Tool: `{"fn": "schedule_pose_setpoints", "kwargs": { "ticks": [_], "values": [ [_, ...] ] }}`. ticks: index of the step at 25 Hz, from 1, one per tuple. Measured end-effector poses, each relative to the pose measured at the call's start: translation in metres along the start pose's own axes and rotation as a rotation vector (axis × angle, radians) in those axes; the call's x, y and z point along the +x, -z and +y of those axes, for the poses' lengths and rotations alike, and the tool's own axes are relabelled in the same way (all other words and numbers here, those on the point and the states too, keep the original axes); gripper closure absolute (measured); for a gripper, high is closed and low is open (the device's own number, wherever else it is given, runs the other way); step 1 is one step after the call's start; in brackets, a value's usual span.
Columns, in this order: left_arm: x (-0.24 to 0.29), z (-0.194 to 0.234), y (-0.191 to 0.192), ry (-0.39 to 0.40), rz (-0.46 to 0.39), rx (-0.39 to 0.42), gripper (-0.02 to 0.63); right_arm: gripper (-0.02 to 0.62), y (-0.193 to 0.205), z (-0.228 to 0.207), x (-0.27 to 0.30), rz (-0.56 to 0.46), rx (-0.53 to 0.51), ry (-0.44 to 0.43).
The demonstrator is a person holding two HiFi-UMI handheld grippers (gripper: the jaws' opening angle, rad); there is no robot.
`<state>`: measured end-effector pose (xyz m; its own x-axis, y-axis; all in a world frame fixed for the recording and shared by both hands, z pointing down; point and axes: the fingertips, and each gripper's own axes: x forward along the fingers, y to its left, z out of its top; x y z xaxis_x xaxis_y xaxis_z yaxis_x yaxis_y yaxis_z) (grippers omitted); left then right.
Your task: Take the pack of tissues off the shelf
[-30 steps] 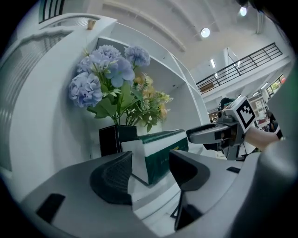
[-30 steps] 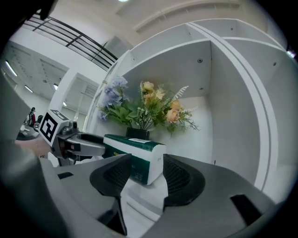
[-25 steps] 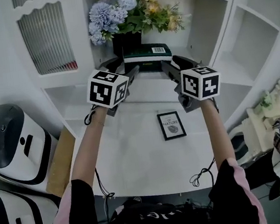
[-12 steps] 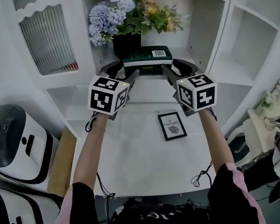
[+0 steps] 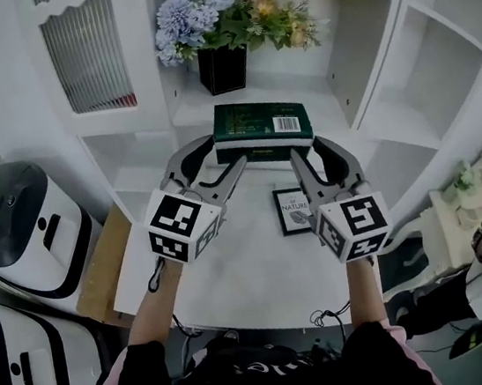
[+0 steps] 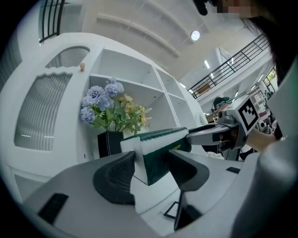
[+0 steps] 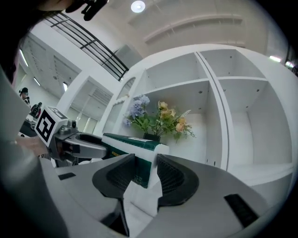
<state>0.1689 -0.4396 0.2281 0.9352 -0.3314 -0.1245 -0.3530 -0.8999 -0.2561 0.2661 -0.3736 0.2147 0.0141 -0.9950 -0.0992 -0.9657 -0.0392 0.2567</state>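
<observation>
Green pack of tissues (image 5: 261,126) hangs at twelve o'clock, forward of the flower vase (image 5: 224,69): your left gripper (image 5: 226,151) clamps one end, your right gripper (image 5: 306,147) is closing its jaws on the other. Draw both back level.

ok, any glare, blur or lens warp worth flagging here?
Head view: even light, pack of tissues sharp, shelf edges bow. Left gripper view: strong fisheye, dark corners, ceiling lamp blown out. Right gripper view: same dark corners, ceiling light flares at top.
</observation>
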Motion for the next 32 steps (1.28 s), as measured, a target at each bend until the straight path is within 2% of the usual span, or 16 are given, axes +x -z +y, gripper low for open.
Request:
{"fn": "schedule_pose_setpoints", "kwargs": {
  "ticks": [5, 13, 17, 23, 32],
  "values": [
    [-0.037, -0.035, 0.019, -0.030, 0.025, 0.021, 0.371, 0.425, 0.025, 0.024, -0.037, 0.011, 0.038, -0.034],
    [-0.083, -0.085, 0.063, -0.095, 0.123, -0.039, 0.371, 0.426, 0.072, 0.058, -0.083, 0.058, 0.091, -0.115],
    [-0.105, -0.113, 0.076, -0.133, 0.149, -0.043, 0.371, 0.426, 0.094, 0.070, -0.111, 0.086, 0.107, -0.160],
    [-0.130, -0.157, 0.096, -0.183, 0.194, -0.093, 0.371, 0.426, 0.120, 0.082, -0.151, 0.124, 0.116, -0.219],
    [-0.166, -0.187, 0.092, -0.203, 0.223, -0.082, 0.371, 0.428, 0.122, 0.106, -0.189, 0.130, 0.137, -0.241]
  ]
}}
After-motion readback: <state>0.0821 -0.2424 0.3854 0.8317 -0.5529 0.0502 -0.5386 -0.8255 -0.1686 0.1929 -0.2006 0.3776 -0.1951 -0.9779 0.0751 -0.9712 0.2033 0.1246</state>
